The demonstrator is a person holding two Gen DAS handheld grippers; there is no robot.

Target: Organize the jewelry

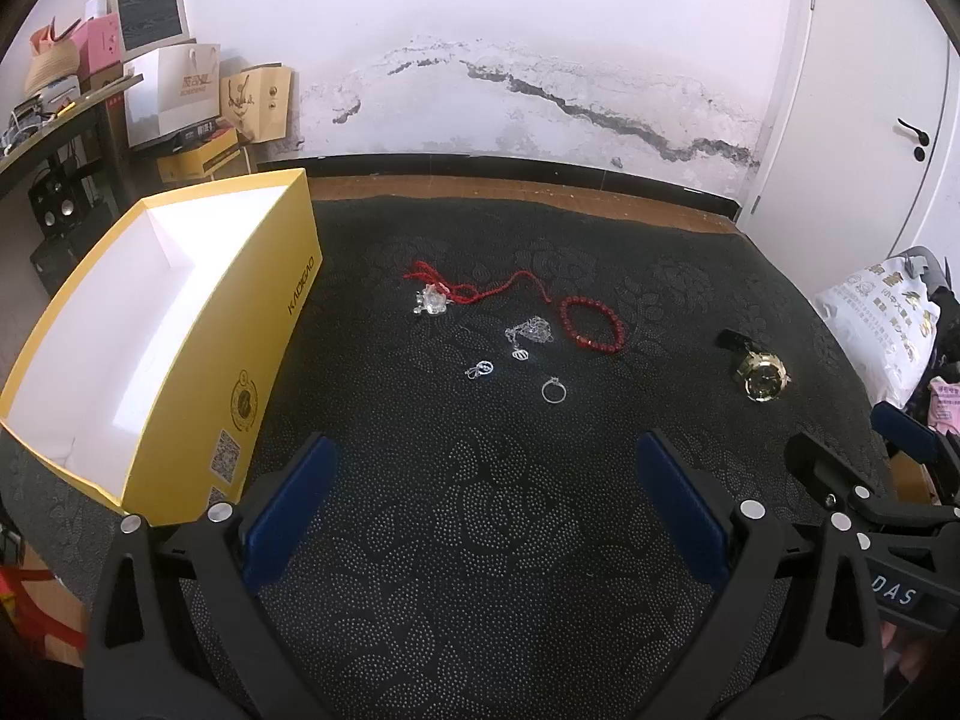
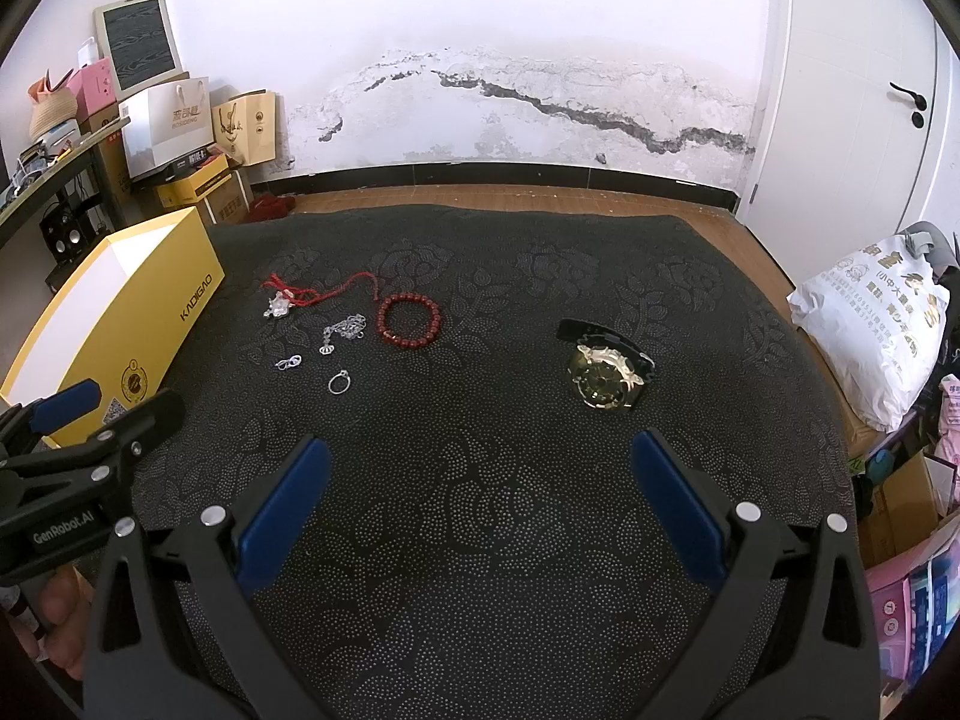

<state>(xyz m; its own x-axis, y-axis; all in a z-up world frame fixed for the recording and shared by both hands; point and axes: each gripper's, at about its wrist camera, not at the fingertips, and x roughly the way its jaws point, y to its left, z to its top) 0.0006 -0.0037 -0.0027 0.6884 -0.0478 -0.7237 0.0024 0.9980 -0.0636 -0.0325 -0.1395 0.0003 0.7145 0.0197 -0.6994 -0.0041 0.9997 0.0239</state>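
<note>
Both grippers' fingers spread apart over dark patterned cloth before a cracked white wall.

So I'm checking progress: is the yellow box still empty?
Empty as far as shown: the yellow box is open on top with bare white inside in the left view, though its near corner is hidden. The jewelry lies on the cloth.

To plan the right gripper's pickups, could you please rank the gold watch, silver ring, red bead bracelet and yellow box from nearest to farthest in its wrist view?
From the right gripper:
1. Gold watch, ahead, slightly right.
2. Silver ring, ahead-left.
3. Red bead bracelet, beyond the ring.
4. Yellow box, far left.
</note>
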